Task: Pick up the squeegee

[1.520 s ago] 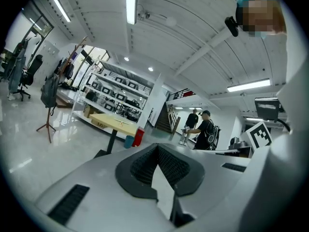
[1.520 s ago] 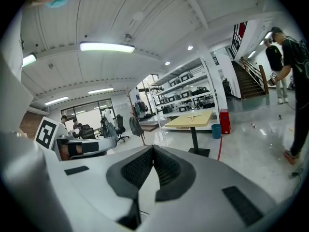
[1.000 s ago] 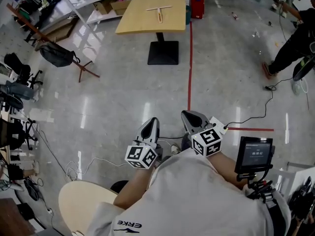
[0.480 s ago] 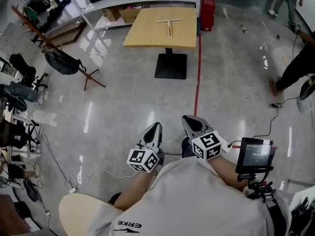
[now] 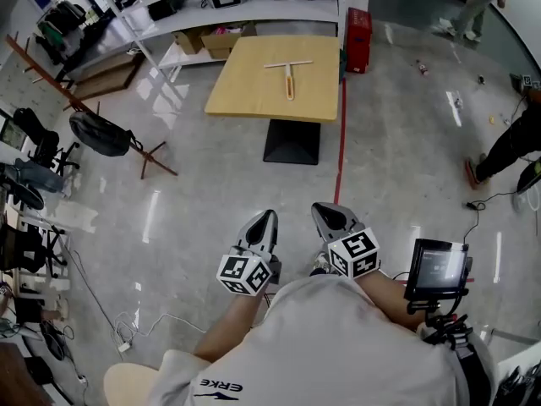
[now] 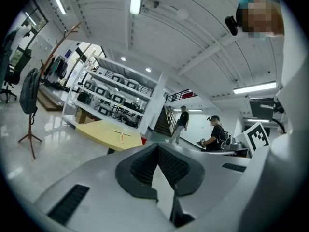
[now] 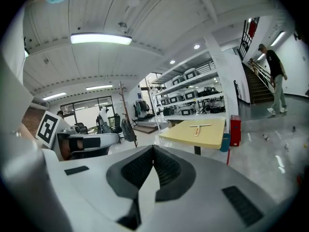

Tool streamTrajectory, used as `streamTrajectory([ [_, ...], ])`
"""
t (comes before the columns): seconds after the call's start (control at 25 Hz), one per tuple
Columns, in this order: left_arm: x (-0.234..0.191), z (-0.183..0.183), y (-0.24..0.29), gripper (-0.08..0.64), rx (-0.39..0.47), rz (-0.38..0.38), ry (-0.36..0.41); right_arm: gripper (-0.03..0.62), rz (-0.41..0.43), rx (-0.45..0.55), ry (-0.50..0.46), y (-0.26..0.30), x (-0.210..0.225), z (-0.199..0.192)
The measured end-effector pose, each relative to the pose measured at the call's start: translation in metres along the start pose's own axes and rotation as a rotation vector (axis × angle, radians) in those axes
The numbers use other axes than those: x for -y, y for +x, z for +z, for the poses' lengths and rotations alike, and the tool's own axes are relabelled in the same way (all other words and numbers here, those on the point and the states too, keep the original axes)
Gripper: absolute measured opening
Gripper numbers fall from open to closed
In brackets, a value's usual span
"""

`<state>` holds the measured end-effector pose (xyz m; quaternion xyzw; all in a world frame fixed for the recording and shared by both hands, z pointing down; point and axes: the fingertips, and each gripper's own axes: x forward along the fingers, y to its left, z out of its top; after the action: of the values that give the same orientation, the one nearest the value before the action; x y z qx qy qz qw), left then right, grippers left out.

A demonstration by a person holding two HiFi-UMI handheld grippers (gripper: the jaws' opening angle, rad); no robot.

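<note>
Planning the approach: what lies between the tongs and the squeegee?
In the head view, bare floor with a red line, then the tabletop bearing the squeegee.

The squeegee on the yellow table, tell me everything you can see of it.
The squeegee is T-shaped: a thin, pale crossbar with a short tan handle joined at its middle. The material is too small to tell. It lies flat on the yellow table, on the half of the top nearer the red line on the floor. Its bar is at the far end and its handle points back toward the person. Only the tabletop touches it.
</note>
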<state>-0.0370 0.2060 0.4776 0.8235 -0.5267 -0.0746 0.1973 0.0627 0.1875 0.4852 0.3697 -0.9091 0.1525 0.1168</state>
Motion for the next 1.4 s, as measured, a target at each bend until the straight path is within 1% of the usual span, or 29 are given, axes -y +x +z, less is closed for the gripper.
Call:
streamTrajectory([
  [0.12, -0.015, 0.001, 0.051, 0.003, 0.012, -0.005, 0.005, 0.005, 0.002, 0.005, -0.001, 0.031, 0.04, 0.006],
  [0.2, -0.019, 0.007, 0.07, 0.003, 0.018, -0.01, 0.004, 0.005, -0.001, 0.006, -0.003, 0.043, 0.054, 0.012],
  [0.52, -0.036, 0.027, 0.095, 0.003, -0.017, -0.043, 0.003, 0.005, -0.031, -0.004, 0.021, 0.069, 0.064, 0.032],
  [0.76, -0.061, 0.051, 0.139, 0.003, -0.054, -0.108, 0.004, 0.005, -0.104, -0.001, 0.044, 0.106, 0.092, 0.058],
  [1.0, -0.12, 0.067, 0.198, 0.005, -0.073, -0.167, 0.014, 0.005, -0.169, 0.016, 0.054, 0.179, 0.128, 0.075],
  [1.24, -0.159, 0.09, 0.224, 0.005, -0.082, -0.216, 0.015, 0.005, -0.219, 0.012, 0.067, 0.225, 0.137, 0.091],
  [1.4, -0.189, 0.101, 0.234, 0.005, -0.083, -0.222, 0.011, 0.005, -0.236, 0.007, 0.072, 0.254, 0.134, 0.096],
])
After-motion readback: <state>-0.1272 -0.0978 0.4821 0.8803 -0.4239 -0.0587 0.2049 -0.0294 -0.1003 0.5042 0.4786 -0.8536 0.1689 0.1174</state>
